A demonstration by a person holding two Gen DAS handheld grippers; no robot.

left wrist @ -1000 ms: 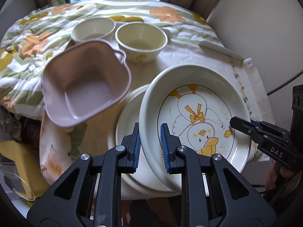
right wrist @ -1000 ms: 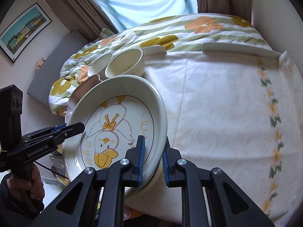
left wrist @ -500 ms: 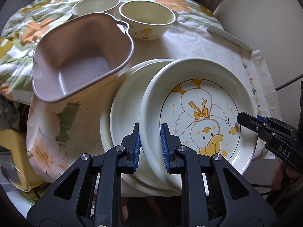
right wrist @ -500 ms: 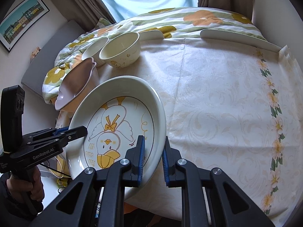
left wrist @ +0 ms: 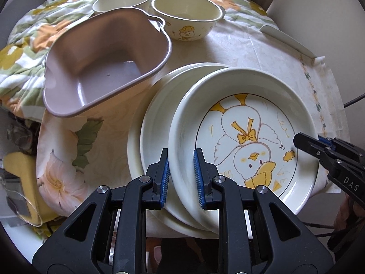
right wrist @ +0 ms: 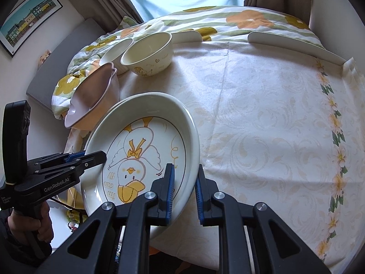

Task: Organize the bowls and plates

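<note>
- The duck plate (left wrist: 248,137) hangs tilted over the plain plates (left wrist: 155,123) stacked below it, offset to their right; released now, it could land off-centre and slide toward the near table edge.
- The pink bowl (left wrist: 107,61) sits tipped just beside the stack's far left; a sideways nudge might topple it.
- The left gripper (left wrist: 181,178) is nearly closed, pinching the duck plate's near left rim.
- The right gripper (right wrist: 184,191) is likewise clamped on the opposite rim.
- Two cream bowls (left wrist: 187,16) stand at the far side of the tablecloth (right wrist: 262,114).
</note>
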